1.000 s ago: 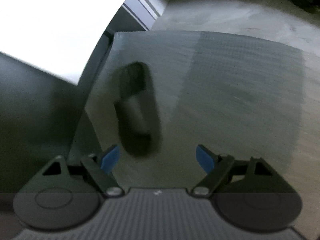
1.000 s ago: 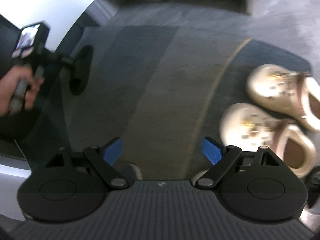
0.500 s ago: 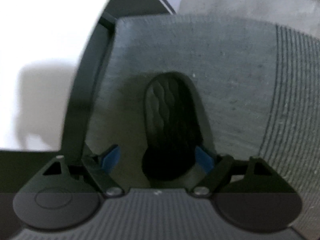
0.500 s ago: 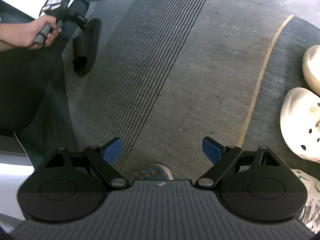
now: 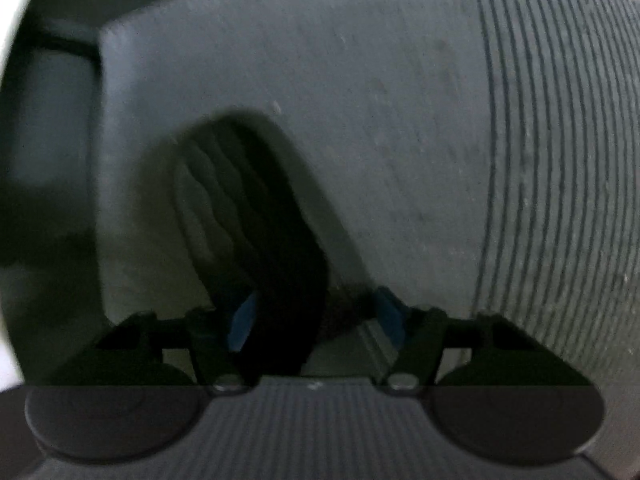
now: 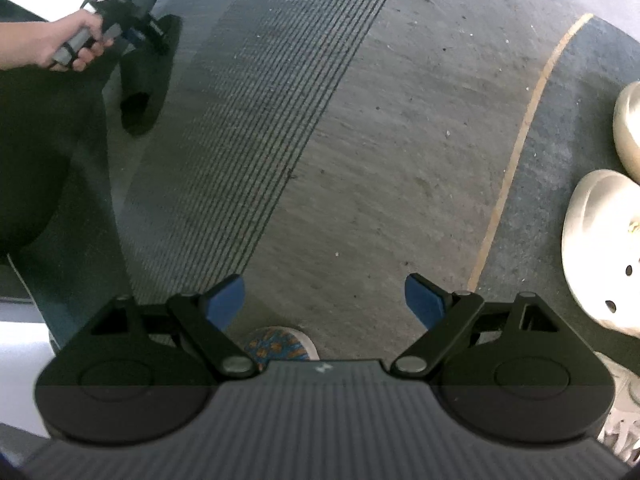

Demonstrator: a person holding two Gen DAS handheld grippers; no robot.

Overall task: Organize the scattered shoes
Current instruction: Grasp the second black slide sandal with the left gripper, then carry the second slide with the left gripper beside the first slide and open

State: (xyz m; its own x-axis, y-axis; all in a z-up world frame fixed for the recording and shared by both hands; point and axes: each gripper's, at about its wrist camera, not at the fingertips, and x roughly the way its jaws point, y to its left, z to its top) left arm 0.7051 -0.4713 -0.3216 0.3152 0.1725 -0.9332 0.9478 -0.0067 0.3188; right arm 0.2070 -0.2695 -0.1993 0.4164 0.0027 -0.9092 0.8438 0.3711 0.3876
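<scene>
A big grey mat [image 6: 360, 140] covers the floor. It has a band of thin dark stripes [image 6: 256, 120] and a thin yellow line [image 6: 516, 152] at about 2 o'clock in the right wrist view.

A black slipper [image 5: 256, 240] lies on the mat, sole up. In the right wrist view it sits far off at 10 o'clock [image 6: 144, 92]. A hand [image 6: 76, 44] up there holds the left gripper [image 6: 140, 36] just over it.

Two cream clogs [image 6: 600, 248] lie side by side at 3 o'clock. A shoe toe with a blue and orange pattern [image 6: 280, 344] peeks out at 6 o'clock.

The left gripper [image 5: 316, 320] has the slipper's near end between its blue fingers [image 5: 240, 320]. The fingers are closing. The picture is too blurry to tell if they press it.

The right gripper [image 6: 324, 300] hangs over bare mat. Its fingers [image 6: 424, 300] are spread wide, with nothing between them.
</scene>
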